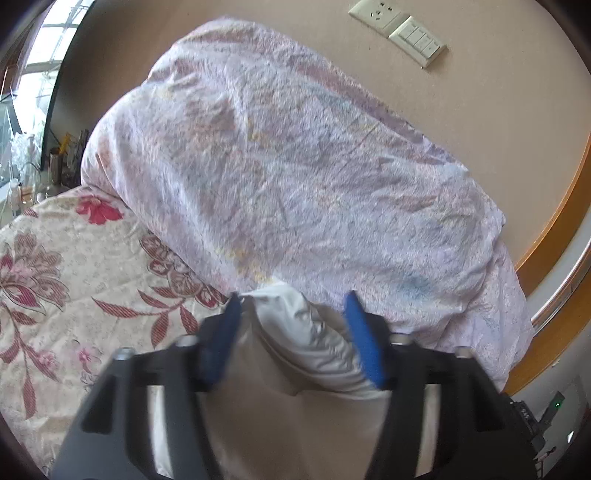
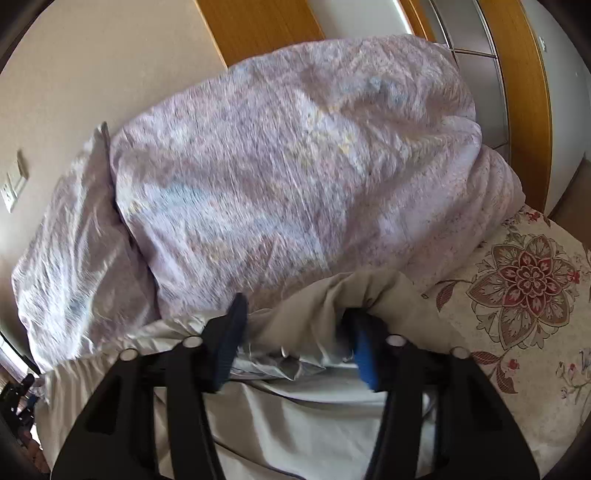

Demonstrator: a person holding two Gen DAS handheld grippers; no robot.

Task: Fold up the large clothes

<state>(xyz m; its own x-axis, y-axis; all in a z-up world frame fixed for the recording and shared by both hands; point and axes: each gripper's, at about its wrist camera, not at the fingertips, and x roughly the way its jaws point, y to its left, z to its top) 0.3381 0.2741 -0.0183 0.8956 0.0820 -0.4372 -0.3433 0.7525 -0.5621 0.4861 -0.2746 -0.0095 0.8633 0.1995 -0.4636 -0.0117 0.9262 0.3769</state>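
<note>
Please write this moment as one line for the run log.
step: fold laid down | left gripper: open, beige garment between fingers | right gripper: open over garment | behind: lilac quilt | surface: floral bedspread

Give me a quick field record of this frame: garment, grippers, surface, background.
garment: beige-and-white garment, bunched on the bed
left gripper: open, white fabric between the fingers, not pinched
right gripper: open, beige fold lying over one finger
surface: floral bedspread
behind: pale purple duvet, piled high
wall: socket and switch panel
</note>
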